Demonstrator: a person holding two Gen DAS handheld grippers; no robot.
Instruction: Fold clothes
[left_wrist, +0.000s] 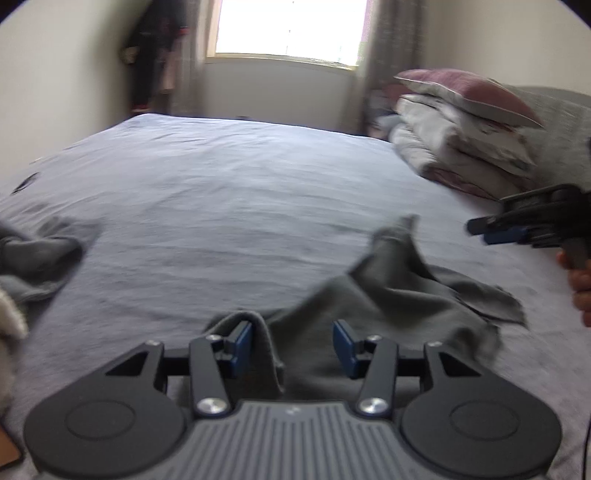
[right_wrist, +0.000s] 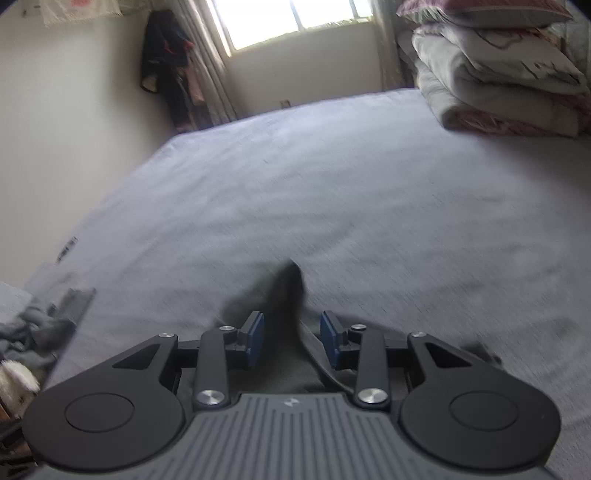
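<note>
A crumpled dark grey garment (left_wrist: 399, 288) lies on the pale blue bed sheet (left_wrist: 240, 192). My left gripper (left_wrist: 293, 347) hovers at its near edge with the jaws apart. A raised fold of the cloth stands between them, close to the left pad (left_wrist: 242, 347), and is not pinched. In the right wrist view my right gripper (right_wrist: 292, 339) is open too, with a dark peak of the same garment (right_wrist: 286, 291) rising in the gap. The left wrist view also shows the right gripper (left_wrist: 480, 229) at the far right, held by a hand (left_wrist: 580, 291).
A heap of grey clothes (left_wrist: 37, 254) sits at the bed's left edge. Folded bedding with a pink pillow (left_wrist: 469, 122) is stacked at the back right. Beyond the bed are a bright window (left_wrist: 291, 29) and dark clothes (left_wrist: 155, 55) hanging in the corner.
</note>
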